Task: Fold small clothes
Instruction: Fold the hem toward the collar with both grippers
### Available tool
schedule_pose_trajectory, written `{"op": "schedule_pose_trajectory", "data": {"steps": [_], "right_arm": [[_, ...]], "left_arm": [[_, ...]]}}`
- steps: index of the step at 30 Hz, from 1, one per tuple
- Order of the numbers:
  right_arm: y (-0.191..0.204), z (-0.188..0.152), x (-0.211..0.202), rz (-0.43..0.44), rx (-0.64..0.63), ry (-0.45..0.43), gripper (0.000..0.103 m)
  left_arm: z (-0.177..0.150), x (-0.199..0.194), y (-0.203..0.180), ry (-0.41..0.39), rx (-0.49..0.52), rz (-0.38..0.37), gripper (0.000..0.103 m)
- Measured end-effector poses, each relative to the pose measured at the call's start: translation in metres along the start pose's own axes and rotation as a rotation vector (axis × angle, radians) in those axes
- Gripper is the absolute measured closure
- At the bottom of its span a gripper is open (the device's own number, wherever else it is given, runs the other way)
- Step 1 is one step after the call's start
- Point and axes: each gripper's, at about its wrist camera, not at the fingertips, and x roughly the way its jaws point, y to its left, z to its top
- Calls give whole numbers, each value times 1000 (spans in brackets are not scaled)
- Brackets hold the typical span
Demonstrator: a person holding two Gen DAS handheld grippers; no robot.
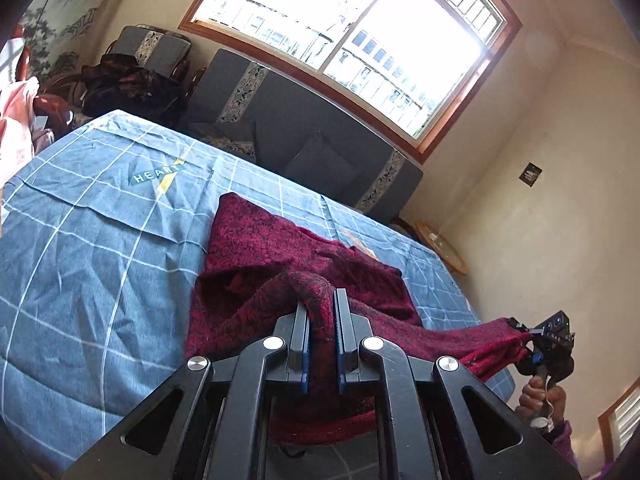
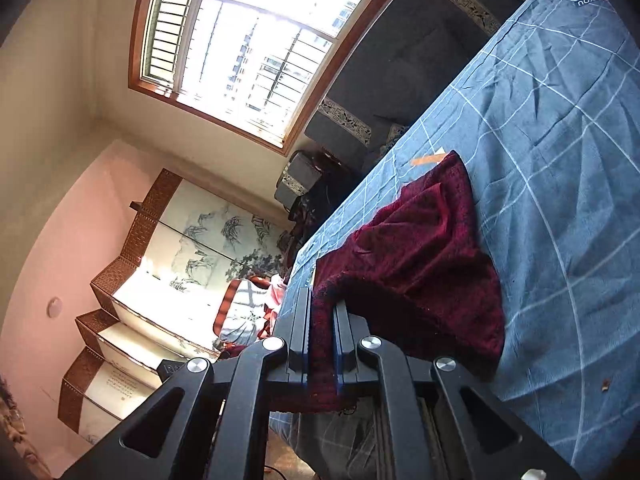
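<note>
A dark red knitted garment (image 1: pixel 276 256) lies partly on the blue checked bed cover (image 1: pixel 92 248), its near edge lifted. My left gripper (image 1: pixel 322 300) is shut on a bunched edge of it. In the left wrist view, my right gripper (image 1: pixel 530 332) at the far right holds another stretched corner beyond the bed's edge. In the right wrist view, my right gripper (image 2: pixel 322 300) is shut on the garment's (image 2: pixel 424 248) edge, the rest draping onto the cover (image 2: pixel 560 160).
A dark grey sofa (image 1: pixel 304 140) stands under a bright window (image 1: pixel 352 28) behind the bed. A pile of dark clothes (image 1: pixel 128 88) sits on a chair at the left. A painted folding screen (image 2: pixel 160 264) stands by the wall. A small round table (image 1: pixel 440 244) is at the right.
</note>
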Motion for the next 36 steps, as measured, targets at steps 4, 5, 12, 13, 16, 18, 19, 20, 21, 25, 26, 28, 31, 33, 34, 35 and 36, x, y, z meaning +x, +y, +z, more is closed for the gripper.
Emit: {"op": "schedule_pose_trajectory", "data": {"steps": [4,5,12,13,16,18,19,20,21,25,26,28,31,33,34,35,36], "right_arm": [[-4,5,8,-18,-10,6,93],[-6,7,10,-21,-8,6,93],[-10,21,24,-58,-21,4,93],[-10,23,26,-60,-20,4,93],[-14,31,34,-69,-15,6,93],[-16,35,40,-74,-12,9,93],[-17,37,42,-78,-13,10,93],[-17,39,45,-83,-14,12,93],[-18,41,47,-85,-15,13,93],[-19,50,55,-100,-25,19,93],[-19,53,58,-105,-29,21,93],[-21,57,62,-112,-32,26,93],[-24,62,69,-119,-34,30,93],[-26,65,73,-125,-35,32,93],[-28,66,75,-126,-33,33,93],[-30,67,77,-127,-30,34,93],[-31,69,78,-130,-28,35,93]], "left_arm": [[4,12,-4,-3,61,46,93],[5,16,-5,-5,80,60,93],[10,32,-14,-22,171,123,93],[10,34,-16,-23,183,132,93],[13,42,-15,-23,201,154,93],[14,47,-13,-22,201,168,93],[15,49,-12,-22,198,171,93],[17,52,-11,-21,192,173,93],[17,53,-10,-22,190,177,93],[21,63,-7,-21,185,195,93],[22,66,-6,-19,182,201,93],[24,71,-3,-15,174,209,93],[27,79,1,-11,168,219,93],[29,84,2,-7,169,230,93],[29,86,3,-4,169,235,93],[29,89,4,-2,169,239,93],[30,91,5,1,169,242,93]]}}
